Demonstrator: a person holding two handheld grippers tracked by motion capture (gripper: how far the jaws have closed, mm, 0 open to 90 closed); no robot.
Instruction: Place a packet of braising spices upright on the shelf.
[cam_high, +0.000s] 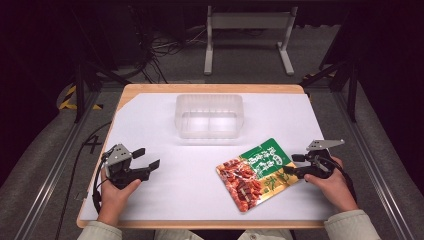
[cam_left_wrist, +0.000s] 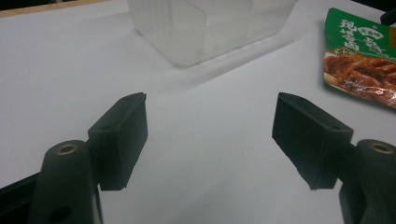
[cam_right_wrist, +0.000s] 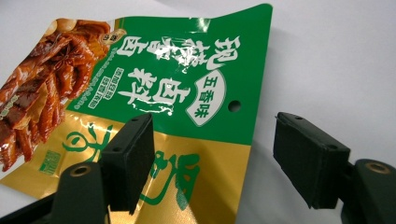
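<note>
A person's 2 hands rest on a white-covered table (cam_high: 165, 200), each holding a black 2-jaw gripper. The right hand (cam_high: 332, 187) sits near the table's right edge, toward the front corner, its forearm coming in from the front edge and the right gripper (cam_high: 294, 165) pointing leftward across the table, held low over the surface. Its jaws stand wide apart with nothing pressed between them. A green, gold and red snack packet (cam_high: 256, 172) lies flat on the table in the front right part, tilted, with its green end toward the right edge; that end lies just at the gripper's jaws. In the right gripper view, 1 jaw stands over the packet's (cam_right_wrist: 154, 84) gold band and the other over bare table beside its edge. The left hand (cam_high: 116, 192) rests near the front left corner, its left gripper (cam_high: 147, 159) angled toward the middle, jaws wide and empty, well apart from the packet. A clear plastic tub (cam_high: 209, 116) stands toward the far edge, at the middle.
</note>
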